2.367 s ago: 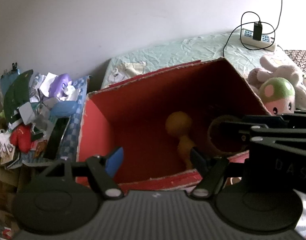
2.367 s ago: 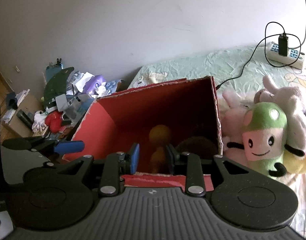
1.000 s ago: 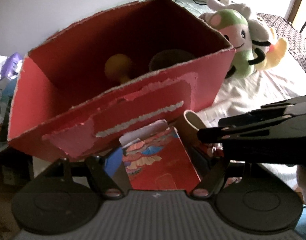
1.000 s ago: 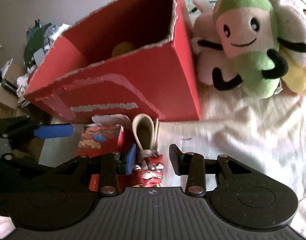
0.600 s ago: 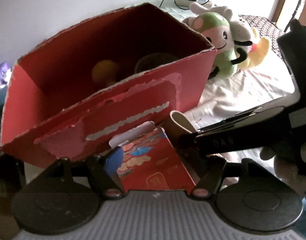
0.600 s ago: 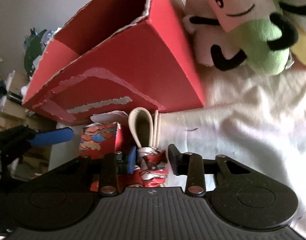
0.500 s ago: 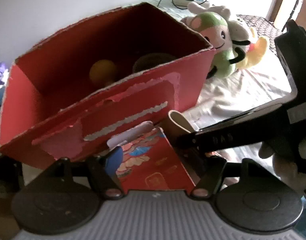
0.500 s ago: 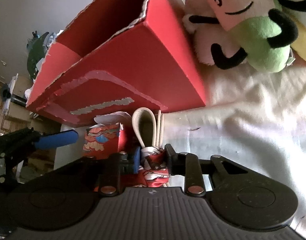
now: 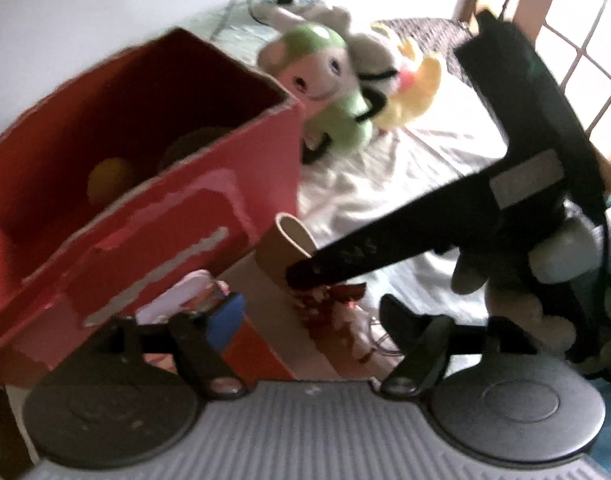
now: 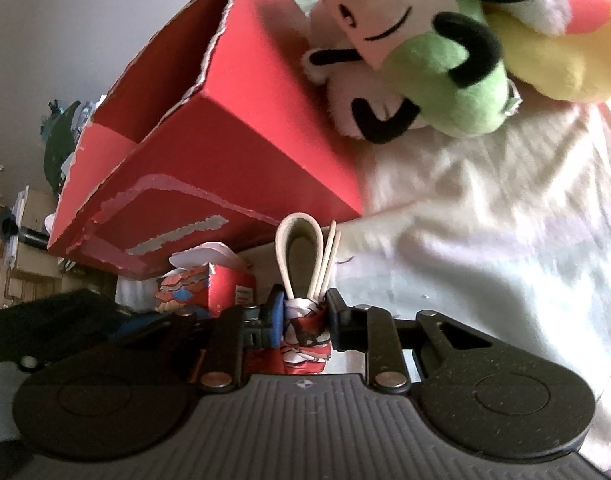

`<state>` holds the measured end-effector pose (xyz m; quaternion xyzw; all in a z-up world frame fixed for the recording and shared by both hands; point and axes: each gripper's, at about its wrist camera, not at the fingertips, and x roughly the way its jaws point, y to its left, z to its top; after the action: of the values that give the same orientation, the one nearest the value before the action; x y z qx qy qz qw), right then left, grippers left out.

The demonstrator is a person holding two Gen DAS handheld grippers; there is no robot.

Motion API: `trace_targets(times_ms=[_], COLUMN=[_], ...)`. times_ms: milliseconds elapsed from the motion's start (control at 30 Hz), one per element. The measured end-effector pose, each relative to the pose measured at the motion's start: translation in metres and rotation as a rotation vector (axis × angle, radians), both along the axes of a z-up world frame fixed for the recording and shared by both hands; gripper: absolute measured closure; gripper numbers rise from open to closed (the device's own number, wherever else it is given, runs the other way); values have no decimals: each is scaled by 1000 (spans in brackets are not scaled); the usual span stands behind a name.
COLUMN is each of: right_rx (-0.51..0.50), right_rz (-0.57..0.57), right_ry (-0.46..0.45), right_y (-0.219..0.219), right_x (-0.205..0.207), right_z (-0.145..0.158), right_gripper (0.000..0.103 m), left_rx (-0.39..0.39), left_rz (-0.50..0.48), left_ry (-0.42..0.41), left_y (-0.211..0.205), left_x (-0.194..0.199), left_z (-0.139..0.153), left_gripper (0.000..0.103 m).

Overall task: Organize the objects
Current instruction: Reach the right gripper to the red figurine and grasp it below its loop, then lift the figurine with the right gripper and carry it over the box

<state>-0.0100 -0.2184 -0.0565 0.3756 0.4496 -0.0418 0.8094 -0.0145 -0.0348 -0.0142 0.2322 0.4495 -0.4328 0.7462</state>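
Right, the right gripper (image 10: 304, 322) is clenched on a crumpled red-and-white paper wrapper (image 10: 305, 336) wound round the base of a cream cardboard tube (image 10: 296, 256), squashed into a narrow loop with 2 pale thin sticks (image 10: 328, 258) alongside. Tube and wrapper sit just in front of the big red cardboard box (image 10: 233, 148), its torn edges showing white, its front face scarred with peeled strips. Beside them lies a small glossy red carton (image 10: 215, 286) with a colourful scalloped print. Over on the left, the left gripper (image 9: 309, 316) hangs wide apart, grasping nothing, just above that carton. A soft green-and-pink plush toy (image 10: 433, 60) leans against the box on the wrinkled white bedsheet (image 10: 485, 220).
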Motion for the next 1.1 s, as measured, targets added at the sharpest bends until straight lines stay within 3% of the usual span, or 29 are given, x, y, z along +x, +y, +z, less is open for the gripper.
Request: trace_targets(times_ms=[67, 267, 433, 800, 1100], right_rx=[3, 10, -4, -39, -93], right_rz=[-9, -37, -63, -139, -173], right_ry=[-6, -18, -24, -84, -192], right_y=[-2, -4, -7, -17, -24], right_x=[-4, -8, -17, -46, -54], right_z=[0, 2, 6, 32, 77], right_gripper=[80, 80, 80, 81, 80], left_rx=[28, 61, 77, 28, -62], left_rz=[-29, -59, -96, -177, -221], left_ry=[12, 49, 70, 24, -47], left_y=[-10, -27, -37, -50, -52], left_x=[-2, -1, -4, -17, -24], left_z=[-8, -26, -33, -17, 20], left_gripper=[43, 45, 58, 65, 67])
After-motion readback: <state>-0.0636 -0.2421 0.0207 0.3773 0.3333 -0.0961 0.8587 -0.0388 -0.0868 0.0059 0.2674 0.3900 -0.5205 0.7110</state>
